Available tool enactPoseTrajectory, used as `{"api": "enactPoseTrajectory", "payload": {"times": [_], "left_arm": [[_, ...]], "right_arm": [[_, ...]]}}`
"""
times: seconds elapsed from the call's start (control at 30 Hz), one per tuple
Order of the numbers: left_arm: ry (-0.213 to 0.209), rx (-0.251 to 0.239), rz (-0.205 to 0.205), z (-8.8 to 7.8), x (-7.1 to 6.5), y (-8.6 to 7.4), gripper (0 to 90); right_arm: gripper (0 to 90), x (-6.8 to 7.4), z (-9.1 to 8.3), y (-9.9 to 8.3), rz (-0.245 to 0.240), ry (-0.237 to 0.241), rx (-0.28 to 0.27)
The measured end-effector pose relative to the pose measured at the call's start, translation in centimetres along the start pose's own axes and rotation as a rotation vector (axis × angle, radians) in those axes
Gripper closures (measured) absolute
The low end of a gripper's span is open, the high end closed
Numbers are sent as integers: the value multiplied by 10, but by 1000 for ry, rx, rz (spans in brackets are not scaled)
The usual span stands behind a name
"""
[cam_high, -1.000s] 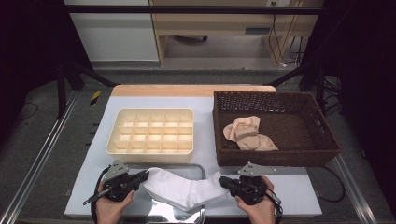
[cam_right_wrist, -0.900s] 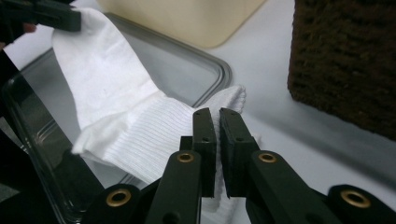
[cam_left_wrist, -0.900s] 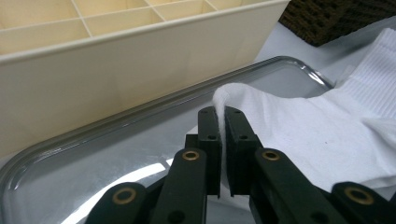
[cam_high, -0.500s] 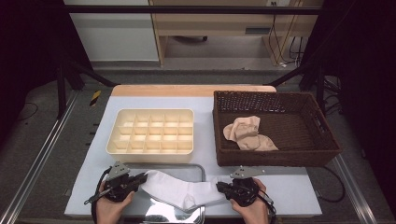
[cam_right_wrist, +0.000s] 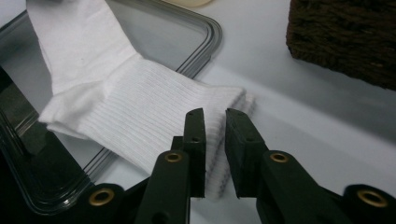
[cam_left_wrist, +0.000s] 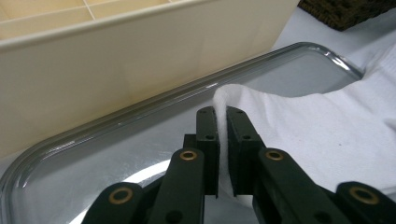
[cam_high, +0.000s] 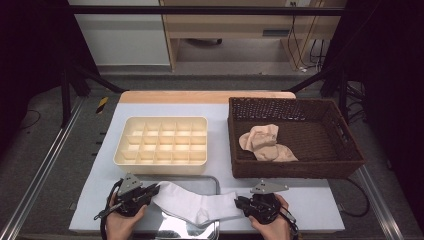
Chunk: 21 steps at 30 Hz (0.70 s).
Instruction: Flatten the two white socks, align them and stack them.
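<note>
High view: we see white ribbed cotton sock [cam_high: 197, 205] stretched across shiny metal tray [cam_high: 216, 181] at near table edge, between both grippers. Left gripper [cam_high: 155, 190] pinches sock's toe end; in left gripper view, fabric fold [cam_left_wrist: 223, 121] is clamped between nearly closed jaws, which have just been easing apart. Right gripper [cam_high: 239, 202] at cuff end; in right gripper view we note jaws have just been opening, narrow gap, cuff [cam_right_wrist: 212, 140] lying between, pads not pressing. Cream plastic divided organiser [cam_high: 162, 146] just behind tray; dark woven wicker basket [cam_high: 300, 170] to its right.
</note>
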<state>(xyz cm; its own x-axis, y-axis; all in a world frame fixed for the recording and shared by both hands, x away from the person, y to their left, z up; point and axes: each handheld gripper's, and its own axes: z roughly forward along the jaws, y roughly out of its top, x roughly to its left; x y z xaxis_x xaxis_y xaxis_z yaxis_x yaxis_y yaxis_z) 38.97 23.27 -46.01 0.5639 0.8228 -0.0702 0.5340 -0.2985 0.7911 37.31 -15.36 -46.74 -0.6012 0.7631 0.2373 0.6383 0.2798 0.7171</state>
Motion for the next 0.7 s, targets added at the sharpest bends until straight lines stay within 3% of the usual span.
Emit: {"api": "enactPoseTrajectory", "payload": {"times": [0.17, 0.33, 0.43, 0.53, 0.6, 0.7], "left_arm": [[29, 21, 4, 2, 0, -4, 718], [29, 58, 2, 7, 0, -9, 674], [18, 66, 1, 8, -1, -10, 697], [10, 71, 4, 8, -3, -9, 782], [6, 69, 5, 8, -4, -9, 796], [-25, 60, -13, 8, -6, -9, 814]], "right_arm": [[673, -1, 6, -7, -4, -22, 8], [671, 0, 12, -11, 19, -10, 10], [695, 0, 12, -12, 27, -9, 5], [797, -2, 11, -11, 45, 24, 8], [811, -2, 10, -10, 46, 27, 13], [816, -9, 5, -6, 40, -21, -18]]}}
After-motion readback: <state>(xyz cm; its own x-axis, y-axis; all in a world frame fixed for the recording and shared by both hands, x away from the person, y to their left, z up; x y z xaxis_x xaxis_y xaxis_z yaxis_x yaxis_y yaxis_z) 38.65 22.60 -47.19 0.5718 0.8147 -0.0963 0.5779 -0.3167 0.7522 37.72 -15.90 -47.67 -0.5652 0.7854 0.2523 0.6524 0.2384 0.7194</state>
